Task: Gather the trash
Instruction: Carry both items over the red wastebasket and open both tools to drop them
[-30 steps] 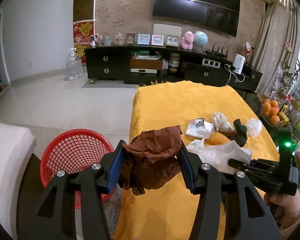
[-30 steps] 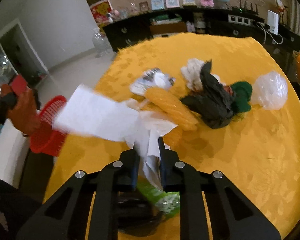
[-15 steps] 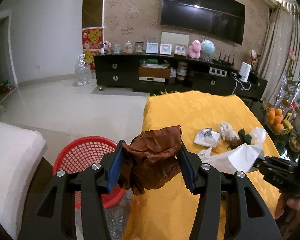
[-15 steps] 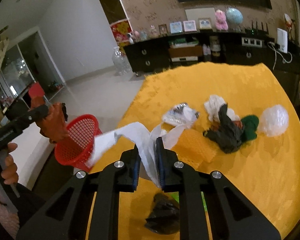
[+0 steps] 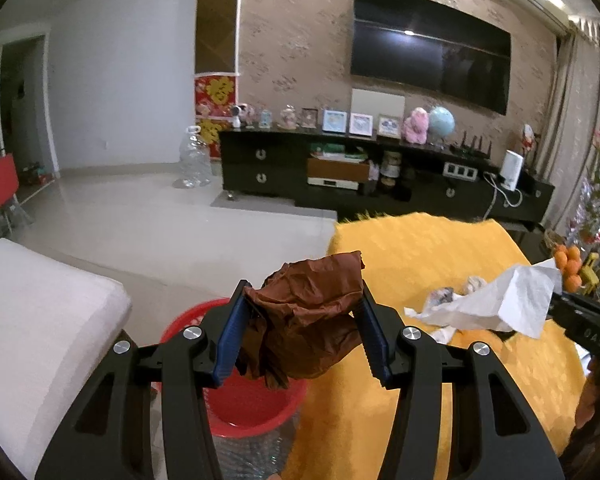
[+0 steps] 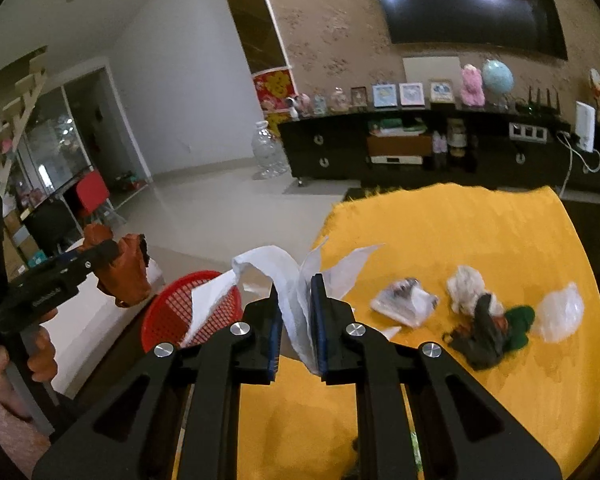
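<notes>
Left gripper (image 5: pixel 302 334) clamps crumpled brown paper (image 5: pixel 308 320) above round red mesh basket (image 5: pixel 252 400), lower centre; right gripper (image 6: pixel 296 322) pinches white tissue (image 6: pixel 288 280). Neither dropped yet; approx. five scraps left on yellow-clothed bench (image 6: pixel 500 232).

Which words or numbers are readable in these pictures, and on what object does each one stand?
"045": on the right gripper's black body, left wrist view.
Left gripper body: white lettering, too blurred to read.
Red wall poster: gold character, not legible.
</notes>
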{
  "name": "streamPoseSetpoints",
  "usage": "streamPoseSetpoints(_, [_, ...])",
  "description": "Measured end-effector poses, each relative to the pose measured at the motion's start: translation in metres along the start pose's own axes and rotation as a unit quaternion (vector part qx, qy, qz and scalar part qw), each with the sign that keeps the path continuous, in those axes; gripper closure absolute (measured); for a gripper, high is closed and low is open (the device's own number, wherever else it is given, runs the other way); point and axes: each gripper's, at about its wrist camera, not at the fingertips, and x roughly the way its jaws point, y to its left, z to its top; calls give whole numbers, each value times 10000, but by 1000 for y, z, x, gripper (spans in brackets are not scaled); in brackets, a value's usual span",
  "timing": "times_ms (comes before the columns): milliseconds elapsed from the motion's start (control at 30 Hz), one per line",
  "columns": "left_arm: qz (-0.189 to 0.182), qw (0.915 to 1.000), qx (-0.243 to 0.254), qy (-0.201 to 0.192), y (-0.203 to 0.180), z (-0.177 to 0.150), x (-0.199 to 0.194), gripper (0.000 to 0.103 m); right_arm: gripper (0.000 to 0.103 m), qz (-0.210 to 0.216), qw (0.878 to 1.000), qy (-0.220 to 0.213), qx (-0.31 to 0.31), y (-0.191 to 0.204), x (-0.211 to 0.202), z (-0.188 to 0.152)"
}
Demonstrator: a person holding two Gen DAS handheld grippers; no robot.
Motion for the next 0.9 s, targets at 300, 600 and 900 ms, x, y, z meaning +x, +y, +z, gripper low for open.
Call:
streamPoseSetpoints(300, [268,9994,-206,-16,32,7,6,53,89,262,9994,-21,-232,37,27,22])
streamPoseSetpoints(600, [592,9973,-403,154,61,-2,20,53,89,569,9968,247,-495,74,72,27])
streamPoseSetpoints(900, [834,9935,-605,483,86,-17,47,53,89,800,9921,637,-732,100,118,19])
